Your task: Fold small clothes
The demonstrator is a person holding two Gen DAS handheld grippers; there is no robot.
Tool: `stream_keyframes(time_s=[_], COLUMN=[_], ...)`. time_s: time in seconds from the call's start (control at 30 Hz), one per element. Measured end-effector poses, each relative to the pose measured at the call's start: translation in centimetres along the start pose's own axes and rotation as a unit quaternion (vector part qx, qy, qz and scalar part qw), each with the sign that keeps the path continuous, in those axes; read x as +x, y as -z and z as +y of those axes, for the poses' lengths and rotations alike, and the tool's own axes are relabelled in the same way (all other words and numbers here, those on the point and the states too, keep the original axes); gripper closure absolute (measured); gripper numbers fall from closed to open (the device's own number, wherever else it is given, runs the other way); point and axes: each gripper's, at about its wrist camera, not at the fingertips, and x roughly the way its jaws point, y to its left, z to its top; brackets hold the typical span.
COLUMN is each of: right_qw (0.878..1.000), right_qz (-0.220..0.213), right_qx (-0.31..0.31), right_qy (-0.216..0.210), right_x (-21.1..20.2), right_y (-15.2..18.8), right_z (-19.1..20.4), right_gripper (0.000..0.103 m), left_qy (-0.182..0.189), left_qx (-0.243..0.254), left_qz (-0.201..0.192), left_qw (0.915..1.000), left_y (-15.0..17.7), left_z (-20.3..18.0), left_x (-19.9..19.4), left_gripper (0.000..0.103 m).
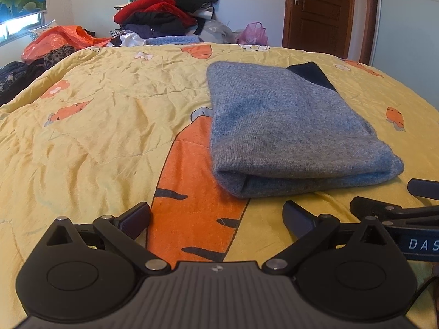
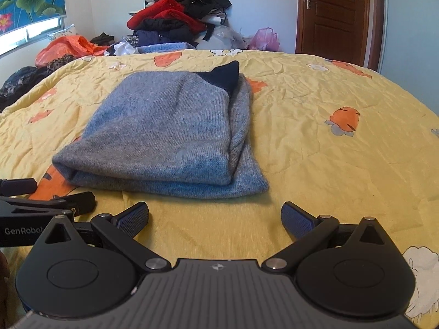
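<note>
One grey knit garment lies folded on the bed's yellow carrot-print quilt, layers stacked, folded edge toward me. One dark navy piece sticks out at its far end. In the left wrist view the same garment sits right of centre, partly over the large printed carrot.

I count two tongs. My left tongs are released, fingers spread wide with only quilt between them, pointing down at the bed short of the garment's near edge. My right tongs are likewise released and empty, just short of the garment. The two sit side by side, each one's fingers showing at the edge of the other's view.

Beyond the bed: one heap of clothes, one orange bag, one pink bag, one brown door.
</note>
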Motion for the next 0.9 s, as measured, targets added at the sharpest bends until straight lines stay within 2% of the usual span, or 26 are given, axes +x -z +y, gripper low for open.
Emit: stream_keyframes(time_s=[0.17,0.27,0.37,0.43,0.47,0.53,0.57,0.63,0.7,0.73,0.8,0.83,0.9], right_qw=[1.0,1.0,0.998,0.991,0.985,0.966,0.956,0.943,0.938,0.94,0.951,0.958,0.962], right_qz=[0.006,0.022,0.028,0.016,0.009,-0.007,-0.01,0.003,0.024,0.037,0.061,0.068,0.076], right_qx=[-0.014,-0.017,0.001,0.064,0.108,0.185,0.214,0.244,0.244,0.232,0.2,0.183,0.168], right_qy=[0.011,0.003,-0.057,-0.113,-0.138,-0.182,-0.2,-0.226,-0.245,-0.247,-0.228,-0.212,-0.201], right_x=[-0.2,-0.9,-2.4,-3.2,-3.4,-3.4,-3.2,-2.3,-1.4,-0.9,0.1,0.5,1.5], right_y=[0.2,0.1,-0.4,-1.2,-1.7,-2.8,-3.3,-4.3,-5.1,-5.3,-5.5,-5.5,-5.3], right_z=[0.5,0.1,-1.5,-3.9,-5.2,-7.7,-8.5,-9.3,-9.1,-8.7,-7.5,-7.0,-6.4], right_gripper=[0.0,0.001,0.005,0.012,0.015,0.027,0.03,0.035,0.036,0.036,0.036,0.036,0.036], left_qy=[-0.001,-0.002,0.021,0.046,0.059,0.071,0.067,0.041,-0.011,-0.035,-0.06,-0.055,-0.047], left_qx=[0.001,-0.009,-0.064,-0.118,-0.144,-0.185,-0.189,-0.143,-0.051,-0.007,0.042,0.049,0.048], left_qz=[0.003,-0.001,-0.011,-0.013,-0.013,-0.014,-0.017,-0.024,-0.038,-0.044,-0.051,-0.052,-0.056], left_qw=[1.0,1.0,0.9977,0.9918,0.9877,0.9801,0.9795,0.9886,0.9979,0.9984,0.996,0.9959,0.9962], left_y=[0.0,0.2,0.3,0.0,-0.2,-0.5,-0.6,-1.0,-0.9,-0.7,-0.3,-0.2,-0.4], left_z=[0.2,1.0,2.7,4.1,4.8,5.5,5.5,4.6,2.8,2.0,1.0,0.9,0.8], left_x=[-0.2,-0.8,-1.5,-1.6,-1.5,-1.3,-1.3,-1.4,-1.7,-1.8,-1.7,-1.6,-1.4], left_gripper=[0.0,0.0,0.0,0.0,0.0,0.0,0.0,0.0,0.0,0.001,0.001,0.001,0.004])
